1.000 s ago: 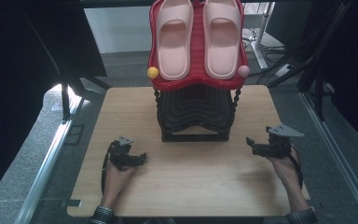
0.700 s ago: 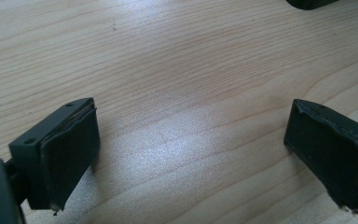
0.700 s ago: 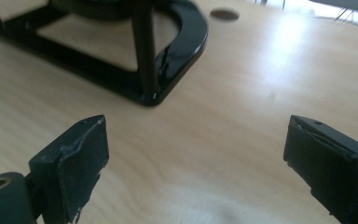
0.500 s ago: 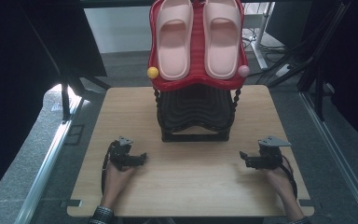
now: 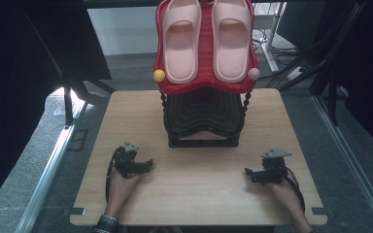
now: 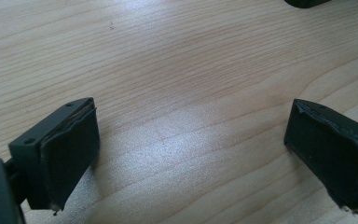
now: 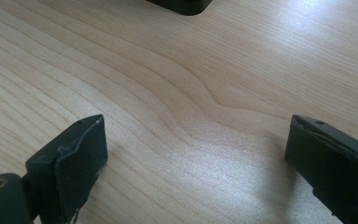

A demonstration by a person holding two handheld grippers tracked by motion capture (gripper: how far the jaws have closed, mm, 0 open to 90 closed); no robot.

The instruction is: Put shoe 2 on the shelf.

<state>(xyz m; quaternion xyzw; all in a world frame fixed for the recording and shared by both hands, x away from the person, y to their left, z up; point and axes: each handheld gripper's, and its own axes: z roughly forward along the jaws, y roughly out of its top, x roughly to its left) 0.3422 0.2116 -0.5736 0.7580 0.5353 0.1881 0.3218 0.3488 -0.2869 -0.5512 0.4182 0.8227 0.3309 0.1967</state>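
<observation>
While both pale pink slippers (image 5: 207, 40) sit atop the red-and-black tiered rack (image 5: 203, 114), apparently plastic, the left gripper (image 5: 148, 164) and right gripper (image 5: 248, 174) rest wide-jawed, empty, on the light wooden table (image 5: 199, 189).

We hold a black left gripper (image 5: 135, 164) and a black right gripper (image 5: 263, 174), each a compact block of dark parts. The right one carries a grey three-cornered plate (image 5: 276, 153) on top; the left one bears a smaller grey plate (image 5: 130, 146). A black cable (image 5: 109, 175) loops from the left gripper along our wrist. Each gripper's jaws are flat black blocks faced with dark, rough-edged pads (image 6: 70, 154), with small screw holes along the top edge. Our left sleeve cuff (image 5: 106, 224) is checked in dark and light.
</observation>
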